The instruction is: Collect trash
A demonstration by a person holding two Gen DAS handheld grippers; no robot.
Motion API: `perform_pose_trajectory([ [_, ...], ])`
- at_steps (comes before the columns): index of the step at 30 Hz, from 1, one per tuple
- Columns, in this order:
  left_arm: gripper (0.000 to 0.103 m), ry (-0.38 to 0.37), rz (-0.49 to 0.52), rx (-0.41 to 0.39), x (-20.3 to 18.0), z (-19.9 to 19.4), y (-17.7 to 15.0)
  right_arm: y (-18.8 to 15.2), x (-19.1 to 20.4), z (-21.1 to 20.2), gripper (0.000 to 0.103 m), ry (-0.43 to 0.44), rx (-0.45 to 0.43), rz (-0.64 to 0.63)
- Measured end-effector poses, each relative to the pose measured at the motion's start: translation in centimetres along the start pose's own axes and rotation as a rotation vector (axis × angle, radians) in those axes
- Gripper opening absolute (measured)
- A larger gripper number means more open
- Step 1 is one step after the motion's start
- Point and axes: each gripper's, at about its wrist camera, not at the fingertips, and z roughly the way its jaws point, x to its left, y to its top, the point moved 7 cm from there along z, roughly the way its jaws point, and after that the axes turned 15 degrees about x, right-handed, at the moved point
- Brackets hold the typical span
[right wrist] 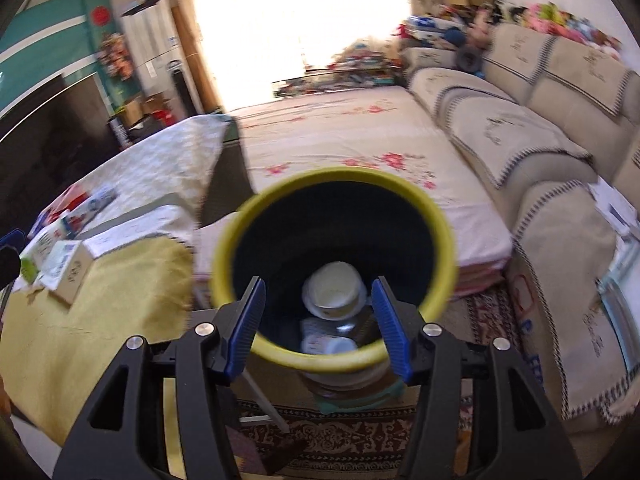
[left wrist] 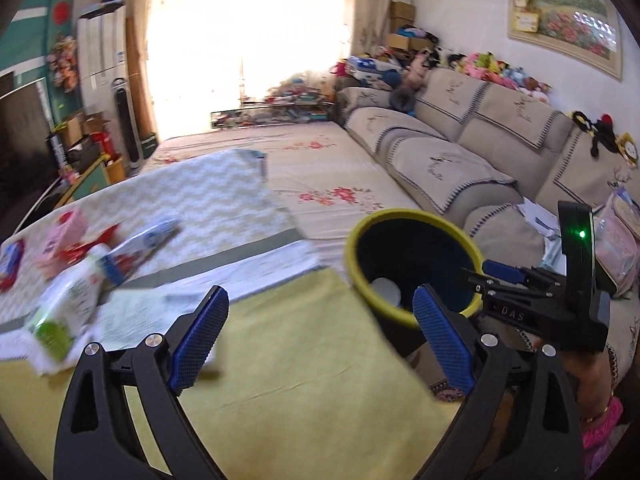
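A dark bin with a yellow rim (left wrist: 416,216) (right wrist: 336,174) stands off the right end of the yellow-clothed table (left wrist: 280,380). Inside lie a white cup (right wrist: 334,288) (left wrist: 386,290) and other white containers. My right gripper (right wrist: 319,280) (left wrist: 500,274) hangs over the bin's near rim, open, with nothing between its blue pads. My left gripper (left wrist: 320,292) is wide open and empty above the yellow cloth, left of the bin. Trash lies at the table's left: a green-and-white packet (left wrist: 66,304), red wrappers (left wrist: 80,248), a blue-and-white packet (left wrist: 152,236) and a small box (right wrist: 72,268).
A beige sofa (left wrist: 460,152) runs along the right wall, with a floral-sheeted bed (left wrist: 320,168) beside it. A dark TV (left wrist: 20,140) stands at the left. A patterned rug (right wrist: 340,436) lies under the bin. A person's hand (left wrist: 592,380) holds the right gripper.
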Motion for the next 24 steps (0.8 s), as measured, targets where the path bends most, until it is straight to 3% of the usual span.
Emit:
perform_pose_trajectory([
  [5, 0.094, 0.127, -0.115, -0.028, 8.0, -3.7, -4.1, 1.6, 8.2, 0.7, 0.053, 0.09, 0.009, -0.194],
  [11, 0.096, 0.249, -0.261, -0.044, 15.9, -7.1, -8.7, 4.4, 16.8, 3.1, 0.053, 0.079, 0.018, -0.392],
  [15, 0.096, 0.274, -0.353, -0.042, 20.1, -8.1, -11.7, 6.7, 20.0, 5.7, 0.053, 0.052, 0.044, -0.459],
  [20, 0.096, 0.264, -0.4, -0.042, 22.3, -8.5, -12.9, 7.4, 22.0, 8.7, 0.053, -0.006, 0.08, -0.557],
  [24, 0.096, 0.254, -0.395, -0.047, 22.2, -8.6, -12.8, 6.1, 23.3, 8.1, 0.053, 0.047, 0.076, -0.625],
])
